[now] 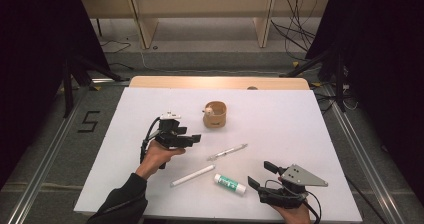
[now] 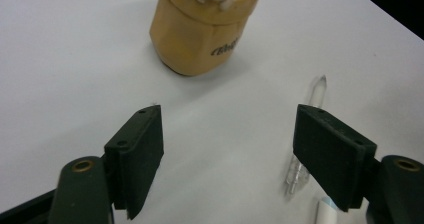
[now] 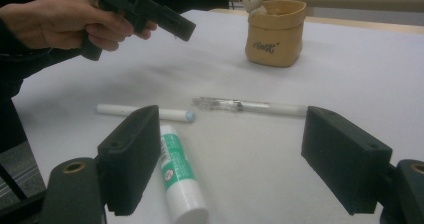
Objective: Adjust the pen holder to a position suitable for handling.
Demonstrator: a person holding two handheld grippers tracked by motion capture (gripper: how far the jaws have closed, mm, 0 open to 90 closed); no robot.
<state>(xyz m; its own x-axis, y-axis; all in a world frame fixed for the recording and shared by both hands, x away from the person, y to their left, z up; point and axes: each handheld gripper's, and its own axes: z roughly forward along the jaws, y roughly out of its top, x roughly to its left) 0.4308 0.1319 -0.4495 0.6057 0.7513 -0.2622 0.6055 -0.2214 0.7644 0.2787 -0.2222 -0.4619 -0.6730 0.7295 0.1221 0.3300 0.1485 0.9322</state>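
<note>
At the near edge of the white table [image 1: 300,124], the right gripper [image 1: 261,175] is seen held low with its jaws spread wide and nothing between them. Just beside it lies the green-and-white glue stick [image 1: 230,184], its long axis set slantwise, one end turned toward that gripper and the other toward the table's middle. A round stick lying flat like this could be rolled away if only one jaw were brought against it.

A white pen [image 1: 192,175] is laid just beyond, slanting up to the right, its pale blue end close to the glue stick; a careless closing could catch both.

Farther in, the clear pen [image 1: 227,152] lies on much the same slant. In the left gripper view its pointed clear end is turned away from the camera. Its thin, slick barrel could be squeezed out sideways.

Above the table's middle, the left gripper [image 1: 190,135] is held aloft, jaws parted and empty.

Farthest stands the tan pen cup [image 1: 215,115], upright, a small bear figure at its rim; it could be tipped by a pen dropped in at a slant
</note>
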